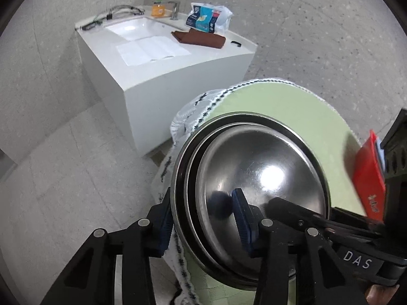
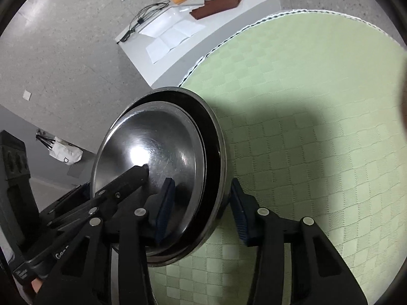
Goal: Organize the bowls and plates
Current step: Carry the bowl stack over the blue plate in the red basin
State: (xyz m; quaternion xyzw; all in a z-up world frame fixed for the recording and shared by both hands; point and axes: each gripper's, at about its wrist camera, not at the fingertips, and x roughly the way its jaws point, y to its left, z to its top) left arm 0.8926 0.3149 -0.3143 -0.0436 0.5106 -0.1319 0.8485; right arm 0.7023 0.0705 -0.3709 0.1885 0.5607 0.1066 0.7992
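A stack of nested steel plates and bowls point(image 1: 254, 172) is held tilted on edge over a round table with a green checked cloth point(image 1: 279, 104). My left gripper point(image 1: 201, 221) straddles the stack's rim, one blue pad point(image 1: 241, 218) inside the top bowl, the other outside. My right gripper point(image 2: 203, 211) straddles the opposite rim of the same stack point(image 2: 157, 150), one pad point(image 2: 165, 203) inside, one outside. Each gripper shows in the other's view as a black finger reaching into the bowl.
A white sink counter point(image 1: 178, 76) stands beyond the table, with papers point(image 1: 150, 49), a brown cloth point(image 1: 198, 36), a snack bag point(image 1: 203, 17) and cables. A red box point(image 1: 368, 178) is at the right edge. The green cloth point(image 2: 318, 127) spreads to the right.
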